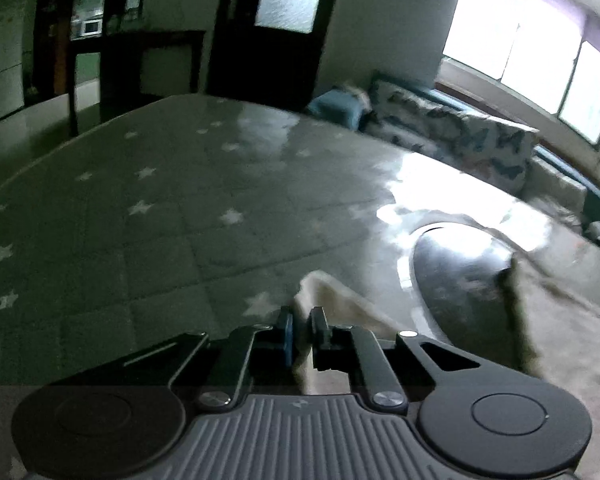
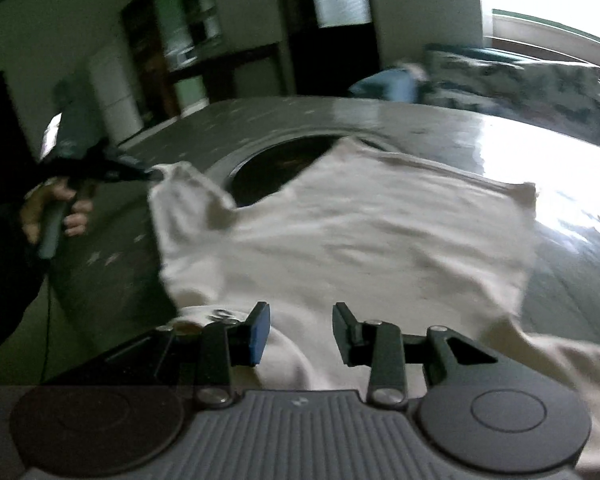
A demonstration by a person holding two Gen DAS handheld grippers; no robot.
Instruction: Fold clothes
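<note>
Right wrist view, from the left: a hand [image 2: 56, 212] holds the left gripper [image 2: 150, 175], its jaws pinched on a corner of the cream garment [image 2: 360, 236]. That garment lies spread over the star-patterned table [image 2: 440, 120], partly covering a dark round opening [image 2: 272, 164]. Toward the near edge, the right gripper [image 2: 301, 330] stands partly open above the cloth, gripping nothing.

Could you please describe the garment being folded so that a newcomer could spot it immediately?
Find the grey star-patterned bed cover that fills the room. On it, over a dark round mat, lies a crumpled cream fabric garment. It is the only pale, plain cloth there.
</note>
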